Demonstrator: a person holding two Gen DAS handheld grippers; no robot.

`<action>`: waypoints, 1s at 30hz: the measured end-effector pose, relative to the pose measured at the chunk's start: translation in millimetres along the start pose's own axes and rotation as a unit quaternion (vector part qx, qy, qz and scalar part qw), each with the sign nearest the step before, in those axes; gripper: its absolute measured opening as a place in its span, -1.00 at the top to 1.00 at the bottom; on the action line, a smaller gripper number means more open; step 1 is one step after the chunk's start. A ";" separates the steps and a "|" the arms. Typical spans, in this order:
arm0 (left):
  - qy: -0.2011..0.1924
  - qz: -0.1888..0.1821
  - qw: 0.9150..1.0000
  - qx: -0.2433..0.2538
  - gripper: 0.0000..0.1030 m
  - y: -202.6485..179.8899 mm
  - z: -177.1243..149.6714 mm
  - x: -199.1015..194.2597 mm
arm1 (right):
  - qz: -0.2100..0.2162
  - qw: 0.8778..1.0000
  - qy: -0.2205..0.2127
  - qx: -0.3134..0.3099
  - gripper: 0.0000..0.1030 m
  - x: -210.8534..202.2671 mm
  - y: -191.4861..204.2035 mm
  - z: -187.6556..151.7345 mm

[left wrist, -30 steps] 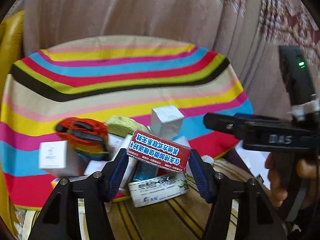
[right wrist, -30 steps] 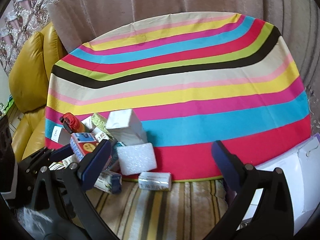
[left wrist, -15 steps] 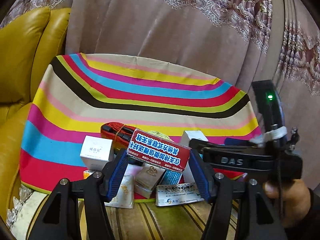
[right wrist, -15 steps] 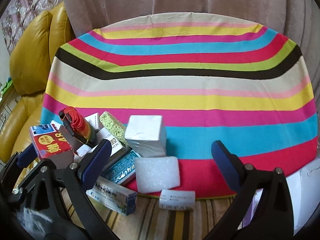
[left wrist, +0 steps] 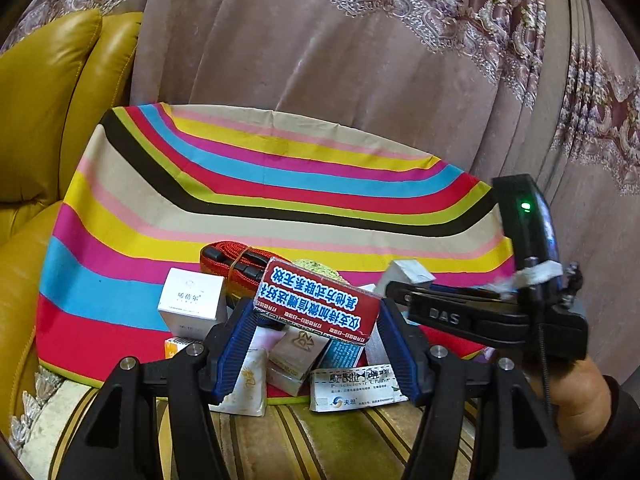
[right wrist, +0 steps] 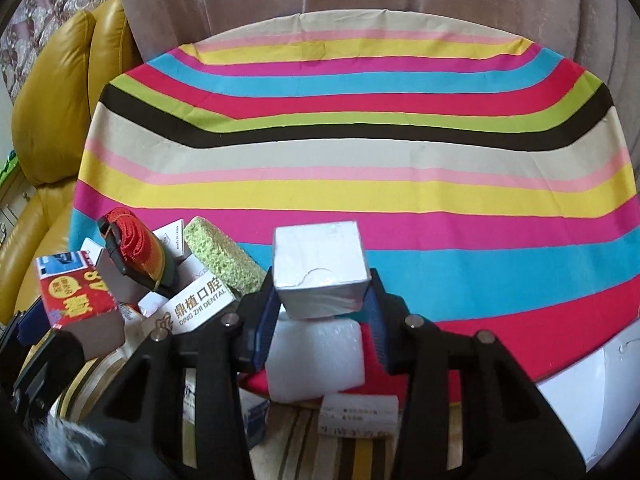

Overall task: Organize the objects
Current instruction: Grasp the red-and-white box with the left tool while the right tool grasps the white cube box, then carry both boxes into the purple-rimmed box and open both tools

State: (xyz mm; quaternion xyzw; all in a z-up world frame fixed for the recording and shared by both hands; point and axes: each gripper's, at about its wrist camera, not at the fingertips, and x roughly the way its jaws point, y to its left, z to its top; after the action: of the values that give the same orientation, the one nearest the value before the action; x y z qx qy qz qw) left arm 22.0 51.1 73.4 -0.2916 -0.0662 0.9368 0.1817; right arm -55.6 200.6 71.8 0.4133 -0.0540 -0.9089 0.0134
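My left gripper [left wrist: 316, 322] is shut on a red box with blue and white lettering [left wrist: 318, 300], held above the heap of small boxes; the same red box [right wrist: 74, 292] shows at the left of the right wrist view. My right gripper [right wrist: 322, 308] has its jaws closing on a white cube-shaped box [right wrist: 320, 262], and both blue pads [right wrist: 266, 318] touch the cube's sides. In the left wrist view the right gripper [left wrist: 404, 294] reaches in from the right to the white cube [left wrist: 410, 272], with a hand behind it.
A round striped cloth [right wrist: 360, 160] covers the surface. At its near left edge lie a red strap bundle [right wrist: 136, 248], a green sponge [right wrist: 224, 258], a dental box [right wrist: 196, 304], a white foam block [right wrist: 316, 356] and a small carton [right wrist: 360, 414]. Yellow sofa [right wrist: 52, 100] at left, curtain behind.
The right gripper's wide-open jaws came down over the white cube and drew in against its sides. The left gripper tilted up and rolled slightly, still carrying the red box.
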 end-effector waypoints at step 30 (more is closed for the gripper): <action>0.055 -0.106 0.987 0.112 -0.22 -118.7 -4.6 23.6 | -0.143 0.988 -0.001 0.065 0.13 -91.5 -142.3 -62.6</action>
State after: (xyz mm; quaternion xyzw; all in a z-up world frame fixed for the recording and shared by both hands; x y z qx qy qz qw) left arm 42.4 170.0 84.6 -0.3120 0.0187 0.8962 0.3147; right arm 54.6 342.9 84.1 0.4157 -0.0536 -0.8964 -0.1440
